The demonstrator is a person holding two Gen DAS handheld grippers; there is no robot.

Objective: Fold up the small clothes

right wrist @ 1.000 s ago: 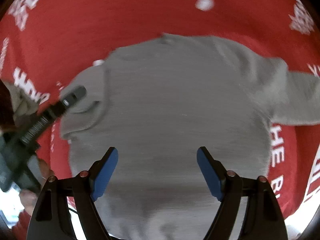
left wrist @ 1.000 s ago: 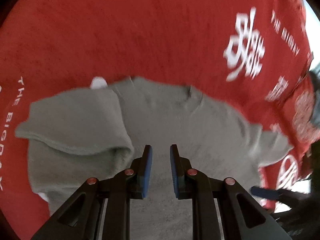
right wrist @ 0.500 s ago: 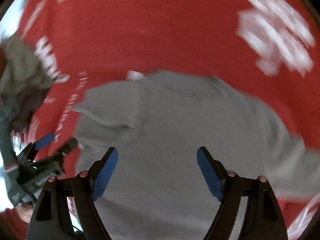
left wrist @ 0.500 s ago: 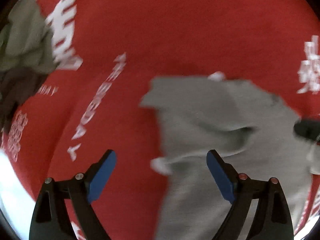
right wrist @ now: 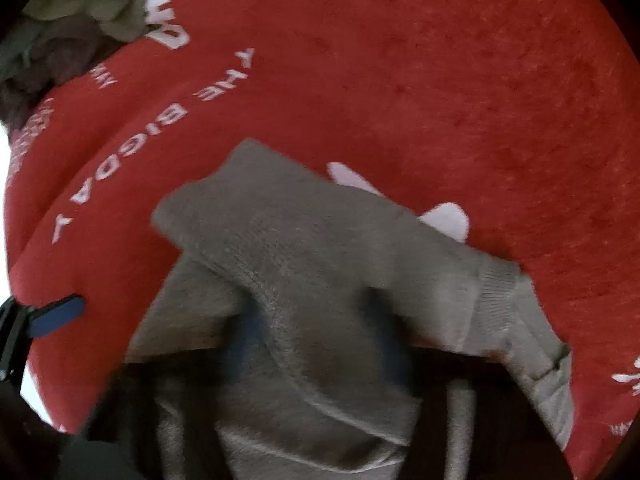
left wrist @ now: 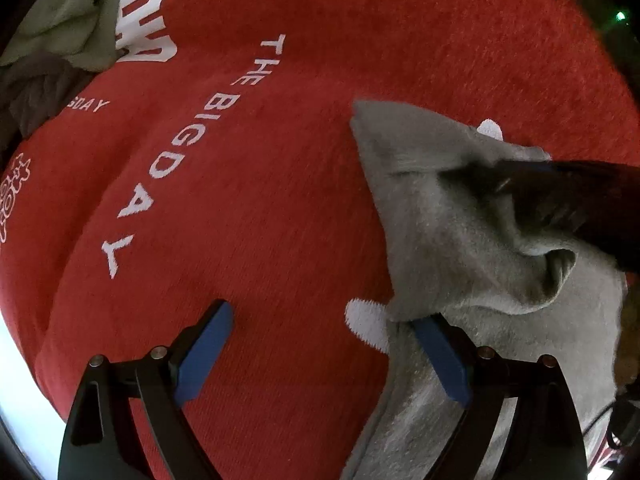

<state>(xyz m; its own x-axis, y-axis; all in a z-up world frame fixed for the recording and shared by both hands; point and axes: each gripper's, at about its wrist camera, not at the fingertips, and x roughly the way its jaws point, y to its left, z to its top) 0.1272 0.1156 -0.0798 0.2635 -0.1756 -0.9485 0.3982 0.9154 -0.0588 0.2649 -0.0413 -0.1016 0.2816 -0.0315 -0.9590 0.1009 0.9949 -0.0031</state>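
Note:
A small grey sweater (left wrist: 460, 240) lies on a red cloth (left wrist: 280, 160) with white lettering, its left sleeve folded in over the body. My left gripper (left wrist: 324, 316) hangs open over the sweater's left edge. Its right pad sits against the hem and its left pad is over bare red cloth. My right gripper (right wrist: 316, 320) points down into the folded sleeve part of the sweater (right wrist: 320, 248). Its jaws are closing, and a raised ridge of knit is pinched between the blurred blue pads. In the left wrist view the right gripper (left wrist: 560, 196) shows as a dark blur on the sweater.
A pile of green and dark brown clothes (left wrist: 68, 20) lies at the far left of the cloth, the same pile of clothes (right wrist: 92, 4) showing in the right wrist view. The cloth's edge over a pale surface (left wrist: 12, 380) runs at lower left. One pad of my left gripper (right wrist: 60, 314) shows there.
My left gripper opened and slid left from the sweater's middle to its left edge. My right gripper swept left across the sweater, rolled, and closed on the folded sleeve fabric.

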